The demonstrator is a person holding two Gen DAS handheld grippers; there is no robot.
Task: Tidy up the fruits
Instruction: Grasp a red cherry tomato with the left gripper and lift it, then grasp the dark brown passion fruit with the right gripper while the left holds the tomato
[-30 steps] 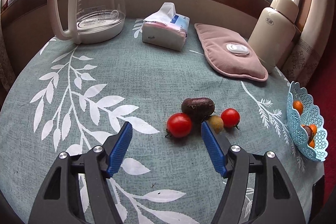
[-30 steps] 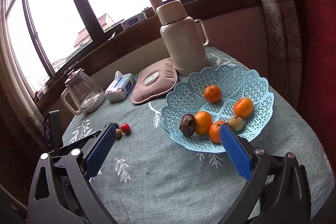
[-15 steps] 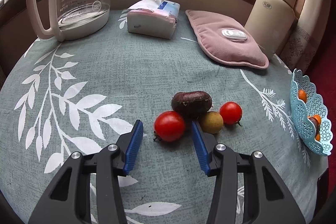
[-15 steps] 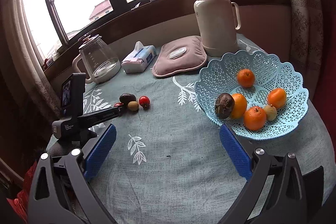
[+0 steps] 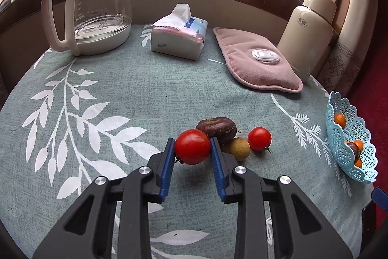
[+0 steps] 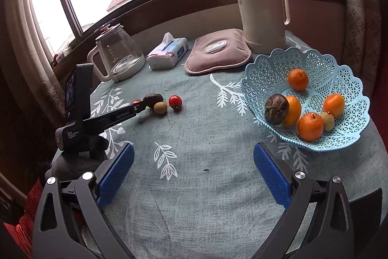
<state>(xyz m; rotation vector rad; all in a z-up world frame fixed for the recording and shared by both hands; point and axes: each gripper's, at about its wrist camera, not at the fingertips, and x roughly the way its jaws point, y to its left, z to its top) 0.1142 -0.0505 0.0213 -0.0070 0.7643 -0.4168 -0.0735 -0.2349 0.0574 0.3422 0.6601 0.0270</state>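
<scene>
**Left gripper clamps a tomato; right gripper waits wide over the table**

The left gripper (image 5: pixel 192 149) has its blue fingers (image 5: pixel 166 169) pressed against both sides of a large red tomato (image 5: pixel 192 146), holding it near the middle of the table (image 5: pixel 145 94). Just behind the tomato lies a dark purple fruit (image 5: pixel 216 127), with a small yellow-brown fruit (image 5: pixel 236 149) just right of it and a smaller red tomato (image 5: pixel 259 138) further right; these three sit close together on the cloth.

At the right edge of the table stands a light blue lattice basket (image 6: pixel 274 69). It holds four oranges (image 6: pixel 310 126), another dark fruit (image 6: pixel 277 109) and a small pale fruit (image 6: pixel 327 121).

The right gripper (image 6: pixel 194 171) is at the near side of the table, its fingers (image 6: pixel 116 174) spread wide with nothing between them, the basket just beyond its right finger.

Along the far side, left to right, are a glass kettle (image 5: pixel 97 6), a tissue pack (image 5: pixel 179 35), a pink heating pad (image 5: pixel 257 64) and a cream flask (image 5: pixel 308 33).
</scene>
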